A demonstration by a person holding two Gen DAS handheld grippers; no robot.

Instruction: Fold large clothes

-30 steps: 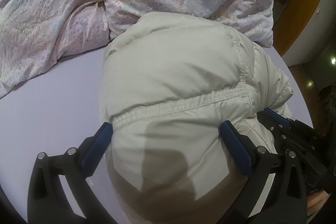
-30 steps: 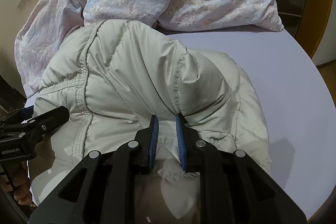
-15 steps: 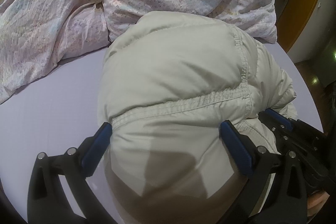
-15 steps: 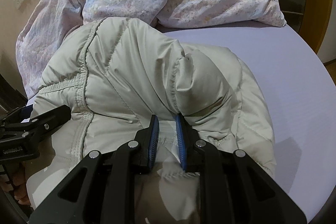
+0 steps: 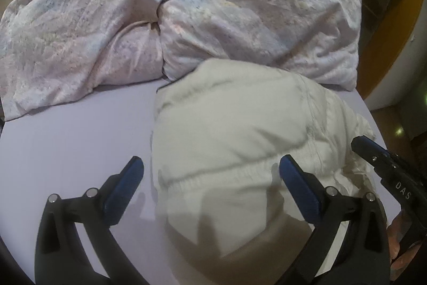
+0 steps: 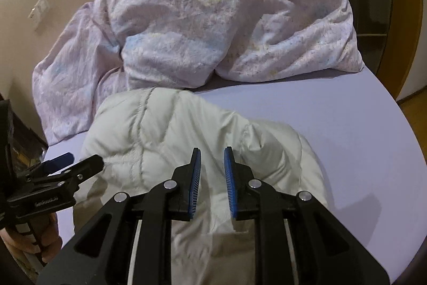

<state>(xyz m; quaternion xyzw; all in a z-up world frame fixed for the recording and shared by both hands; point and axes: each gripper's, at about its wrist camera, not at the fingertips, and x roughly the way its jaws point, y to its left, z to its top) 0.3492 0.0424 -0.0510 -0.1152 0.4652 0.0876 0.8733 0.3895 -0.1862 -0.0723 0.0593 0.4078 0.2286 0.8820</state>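
Observation:
A puffy cream jacket [image 5: 234, 140], folded into a bundle, lies on the lilac bed sheet [image 5: 66, 151]. My left gripper [image 5: 210, 159] hovers above its near end, open wide, one finger over the sheet and the other over the jacket, touching nothing. In the right wrist view the jacket [image 6: 165, 135] lies below my right gripper [image 6: 212, 151], whose blue pads stand a narrow gap apart with no fabric between them. The left gripper [image 6: 80, 164] shows at that view's left edge, the right gripper [image 5: 368, 146] at the left wrist view's right edge.
A crumpled floral duvet [image 5: 213, 12] is heaped across the far side of the bed, just behind the jacket. The sheet [image 6: 333, 119] stretches bare to the right of the jacket. A wooden door frame [image 5: 395, 26] and floor lie beyond the bed's right edge.
Both grippers have lifted up and back from the jacket, which stays on the bed and looks smaller. The left fingers no longer straddle its end closely. Neither gripper's gap has changed.

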